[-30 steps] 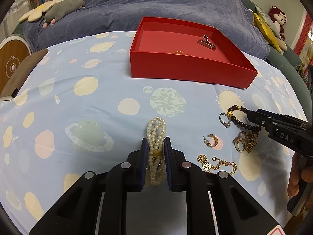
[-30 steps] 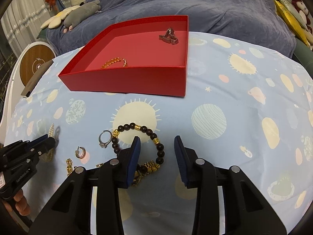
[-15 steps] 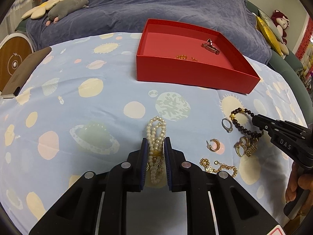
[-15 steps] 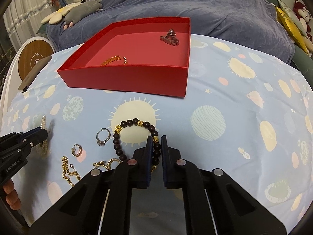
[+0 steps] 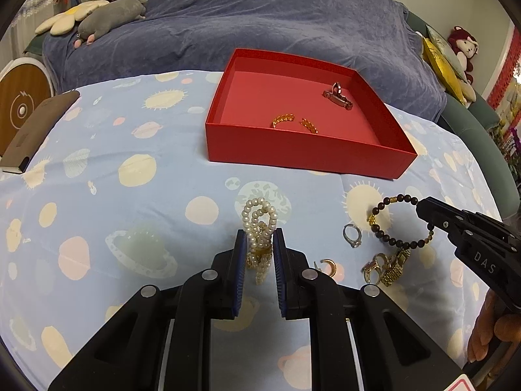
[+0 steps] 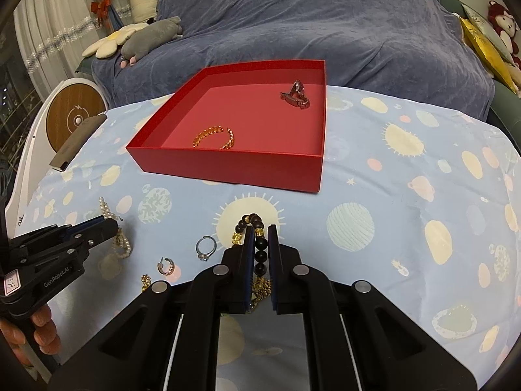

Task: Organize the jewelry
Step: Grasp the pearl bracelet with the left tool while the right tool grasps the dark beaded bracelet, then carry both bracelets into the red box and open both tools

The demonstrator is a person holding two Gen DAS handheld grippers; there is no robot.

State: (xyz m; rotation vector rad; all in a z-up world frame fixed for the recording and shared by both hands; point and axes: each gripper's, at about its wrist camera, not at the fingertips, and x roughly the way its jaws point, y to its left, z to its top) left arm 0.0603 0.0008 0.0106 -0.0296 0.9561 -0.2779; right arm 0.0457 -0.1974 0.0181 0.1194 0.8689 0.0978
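Pearl bracelet (image 5: 259,228) pinched by left gripper (image 5: 259,257), dark bead bracelet (image 6: 259,244) pinched by right gripper (image 6: 260,254); lift stage judged; carry into red box (image 5: 293,154) required next.

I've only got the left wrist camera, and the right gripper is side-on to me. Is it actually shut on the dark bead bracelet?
Observer: Yes. The right wrist view shows the right gripper with its jaws closed and beads of the dark bead bracelet pinched between them.
Operator: Anything tangled in with it?
Observer: I cannot tell about tangling, but gold links show in the gap between the jaws, just behind the pinched beads.
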